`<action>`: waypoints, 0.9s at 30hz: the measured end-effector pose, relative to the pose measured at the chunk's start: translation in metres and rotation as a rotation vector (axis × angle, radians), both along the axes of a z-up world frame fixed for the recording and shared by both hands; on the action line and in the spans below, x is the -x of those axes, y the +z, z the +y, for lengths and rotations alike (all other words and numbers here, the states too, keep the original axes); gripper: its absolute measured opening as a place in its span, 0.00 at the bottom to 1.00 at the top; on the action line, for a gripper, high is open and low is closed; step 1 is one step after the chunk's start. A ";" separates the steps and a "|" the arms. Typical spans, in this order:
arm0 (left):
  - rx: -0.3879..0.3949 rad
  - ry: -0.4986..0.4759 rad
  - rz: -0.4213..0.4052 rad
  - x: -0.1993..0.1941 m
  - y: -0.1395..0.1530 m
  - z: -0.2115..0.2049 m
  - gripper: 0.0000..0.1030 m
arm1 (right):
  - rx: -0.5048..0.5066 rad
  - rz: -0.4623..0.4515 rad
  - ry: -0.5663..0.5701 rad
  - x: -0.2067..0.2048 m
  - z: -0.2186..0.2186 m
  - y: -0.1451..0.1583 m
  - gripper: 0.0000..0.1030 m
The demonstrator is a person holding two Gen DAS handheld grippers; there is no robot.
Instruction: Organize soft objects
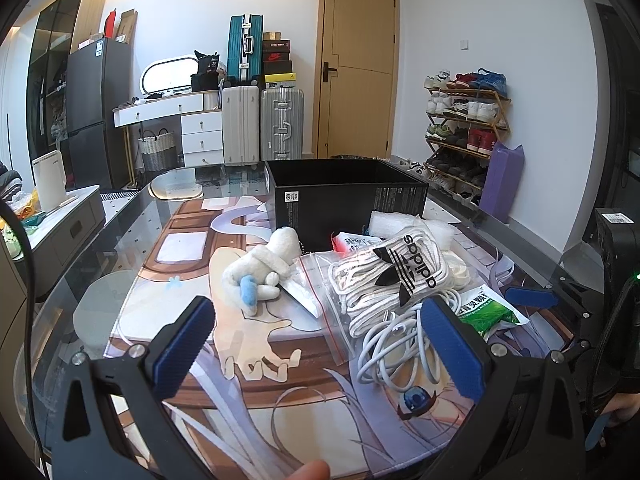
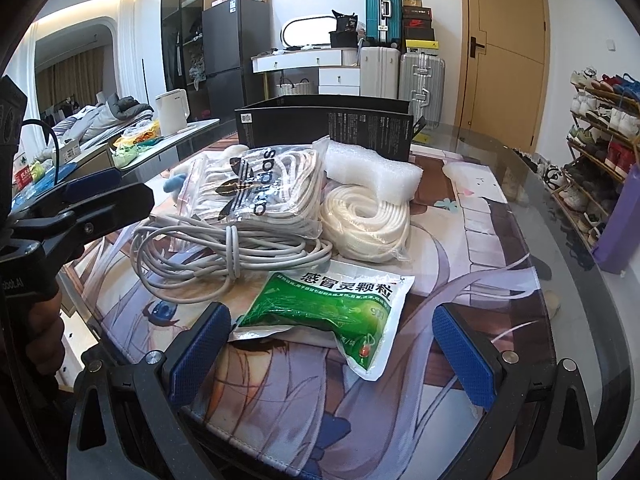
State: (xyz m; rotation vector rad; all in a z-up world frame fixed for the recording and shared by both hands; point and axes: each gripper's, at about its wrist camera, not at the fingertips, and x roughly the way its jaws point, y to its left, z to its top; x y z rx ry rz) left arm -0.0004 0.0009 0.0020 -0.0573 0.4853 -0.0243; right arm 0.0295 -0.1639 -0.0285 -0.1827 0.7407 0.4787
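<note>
A white plush toy (image 1: 258, 272) lies on the printed mat, left of an adidas bag of white laces (image 1: 394, 274) (image 2: 260, 192). A coiled white cable (image 1: 394, 346) (image 2: 228, 252) lies in front of the bag. A green medicine packet (image 2: 326, 312) (image 1: 486, 308), a white cord coil (image 2: 366, 218) and a white foam piece (image 2: 372, 168) lie nearby. A black open box (image 1: 344, 196) (image 2: 324, 128) stands behind them. My left gripper (image 1: 320, 344) is open and empty above the mat. My right gripper (image 2: 332, 354) is open around the green packet's near end.
The printed mat (image 1: 180, 248) covers a glass table (image 2: 560, 216). A purple bag (image 1: 502, 184) and shoe rack (image 1: 464, 128) stand at the right. A side table with a white kettle (image 1: 50, 180) stands at the left. Suitcases (image 1: 262, 124) and a door are behind.
</note>
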 end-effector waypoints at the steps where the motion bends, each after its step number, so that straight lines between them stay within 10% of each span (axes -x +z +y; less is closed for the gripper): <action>1: -0.001 0.000 0.002 0.000 0.000 0.000 1.00 | 0.005 -0.001 0.000 0.000 0.001 0.000 1.00; 8: -0.001 -0.004 0.011 -0.001 -0.003 0.001 1.00 | 0.016 0.022 -0.022 -0.008 0.004 0.001 0.99; 27: -0.005 -0.009 0.013 -0.002 -0.003 -0.001 1.00 | 0.001 0.004 0.020 0.005 -0.011 0.007 0.57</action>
